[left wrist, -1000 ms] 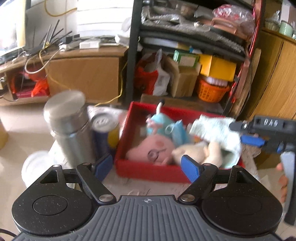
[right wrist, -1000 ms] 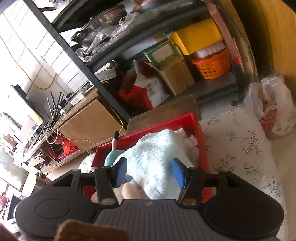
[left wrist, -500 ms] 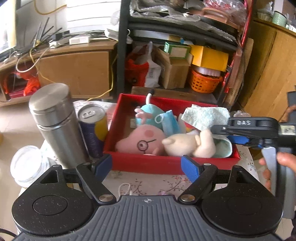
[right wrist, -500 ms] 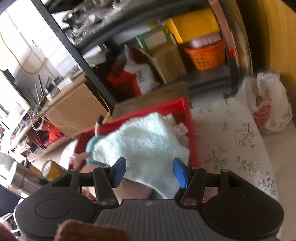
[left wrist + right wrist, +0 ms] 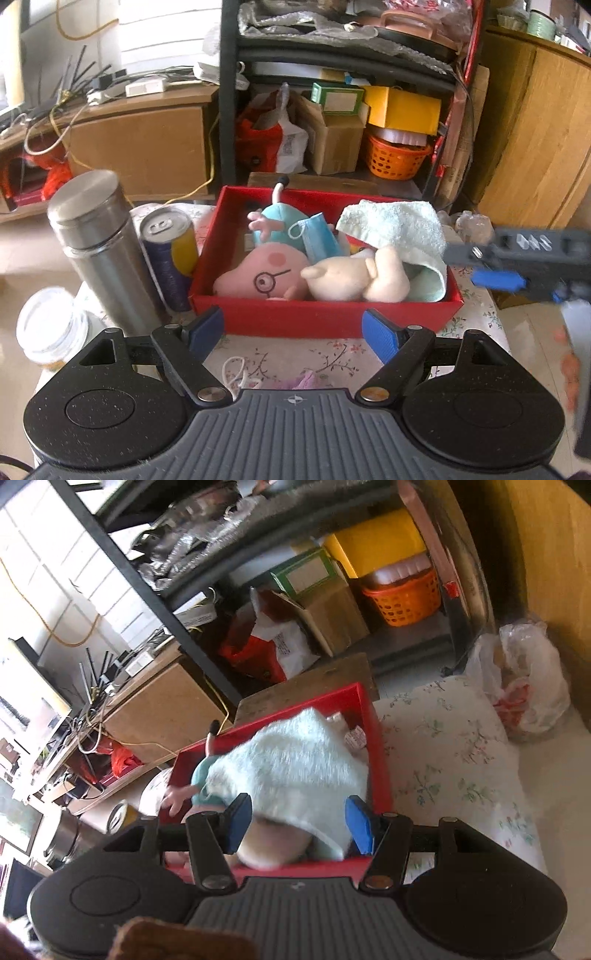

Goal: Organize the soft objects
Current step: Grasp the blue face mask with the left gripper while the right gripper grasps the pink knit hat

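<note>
Both our tongs, left and right, are spread and empty, so the towel draped over the red box rim could easily slide out.

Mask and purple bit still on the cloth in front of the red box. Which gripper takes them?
Left, probably. The left gripper is open right above the mask loop and purple piece. The right gripper sits over the towel in the red box.

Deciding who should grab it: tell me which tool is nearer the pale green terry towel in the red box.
Right. The right tool sits at the pale green terry towel, beside the red box; the left tool hangs short of the box's front wall.
</note>
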The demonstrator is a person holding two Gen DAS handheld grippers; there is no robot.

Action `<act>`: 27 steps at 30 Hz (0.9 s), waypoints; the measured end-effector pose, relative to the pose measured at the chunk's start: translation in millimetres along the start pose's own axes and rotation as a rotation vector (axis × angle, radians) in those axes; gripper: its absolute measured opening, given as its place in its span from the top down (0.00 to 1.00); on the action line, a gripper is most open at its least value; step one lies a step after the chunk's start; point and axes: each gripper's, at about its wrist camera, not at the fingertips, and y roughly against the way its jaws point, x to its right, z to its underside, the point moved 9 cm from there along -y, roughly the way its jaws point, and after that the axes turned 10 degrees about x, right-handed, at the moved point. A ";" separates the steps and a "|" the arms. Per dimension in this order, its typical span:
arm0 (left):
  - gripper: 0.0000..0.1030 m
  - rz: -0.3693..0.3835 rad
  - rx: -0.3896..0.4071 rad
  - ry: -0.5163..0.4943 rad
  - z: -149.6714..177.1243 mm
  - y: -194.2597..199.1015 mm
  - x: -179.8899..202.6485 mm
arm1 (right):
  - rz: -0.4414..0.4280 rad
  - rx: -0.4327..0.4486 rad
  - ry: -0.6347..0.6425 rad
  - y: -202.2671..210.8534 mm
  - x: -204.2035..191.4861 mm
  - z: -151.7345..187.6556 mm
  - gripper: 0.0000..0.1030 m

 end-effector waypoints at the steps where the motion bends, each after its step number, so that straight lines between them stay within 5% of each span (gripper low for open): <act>1: 0.22 -0.002 -0.001 0.002 2.1 2.0 -0.2 | -0.002 -0.003 -0.003 6.2 -0.5 4.9 0.73; 14: 0.21 -0.093 -0.073 -0.006 51.7 25.8 -33.5 | -0.060 -0.087 0.029 56.4 -17.5 85.7 0.73; 19: 0.21 -0.071 -0.106 0.039 67.8 33.7 -37.4 | -0.069 -0.120 0.042 63.1 -18.4 106.6 0.73; 27: 0.21 -0.073 -0.157 -0.033 94.4 30.5 -27.3 | -0.043 -0.136 0.054 77.3 -3.2 124.2 0.72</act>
